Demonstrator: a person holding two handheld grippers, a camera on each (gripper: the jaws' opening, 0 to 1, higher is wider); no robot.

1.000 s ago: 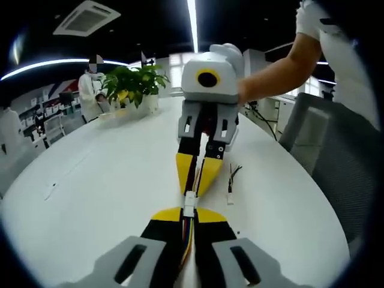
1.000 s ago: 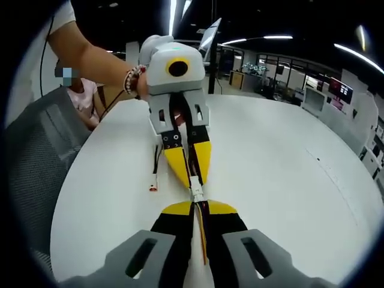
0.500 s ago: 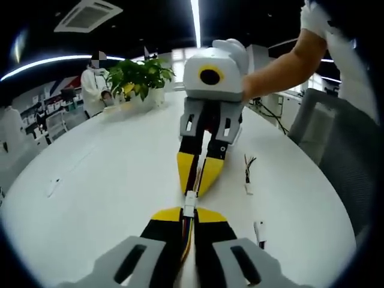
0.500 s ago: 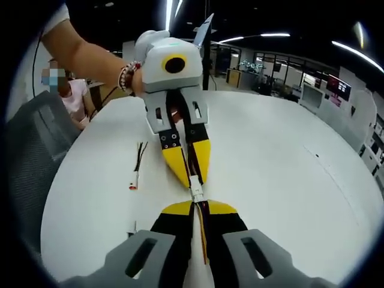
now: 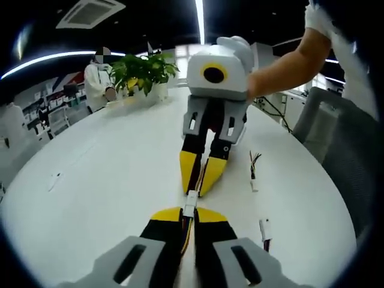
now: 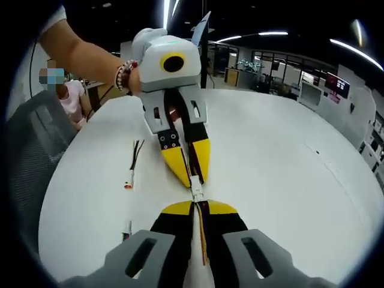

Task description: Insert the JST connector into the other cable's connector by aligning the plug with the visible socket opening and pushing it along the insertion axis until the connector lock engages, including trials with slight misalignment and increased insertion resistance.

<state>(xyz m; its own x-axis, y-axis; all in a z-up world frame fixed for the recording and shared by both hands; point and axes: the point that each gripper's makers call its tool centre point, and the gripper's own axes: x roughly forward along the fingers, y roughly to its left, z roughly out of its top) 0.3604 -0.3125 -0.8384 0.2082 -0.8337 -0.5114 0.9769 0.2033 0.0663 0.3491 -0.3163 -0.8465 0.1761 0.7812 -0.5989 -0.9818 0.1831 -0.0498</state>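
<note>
In the left gripper view the left gripper point(image 5: 188, 217) has its yellow-tipped black fingers point(image 5: 165, 216) pressed together on a bundle of coloured wires, and the small white JST connector point(image 5: 189, 203) juts just past their tips. The right gripper point(image 5: 203, 185) faces it tip to tip, its fingers likewise pinched on its own cable, meeting at that connector.

In the right gripper view the same white connector pair point(image 6: 196, 194) sits between the right gripper point(image 6: 197, 210) and the left gripper point(image 6: 191, 177); whether the lock is seated cannot be told.

The round white bench point(image 5: 96, 180) lies open on both sides. Spare wired connectors point(image 5: 253, 174) lie beside the fingers, one with a red-tipped plug point(image 6: 128, 182). A potted green plant point(image 5: 141, 72) stands at the far edge, and a grey chair point(image 6: 30, 156) is at the near rim.
</note>
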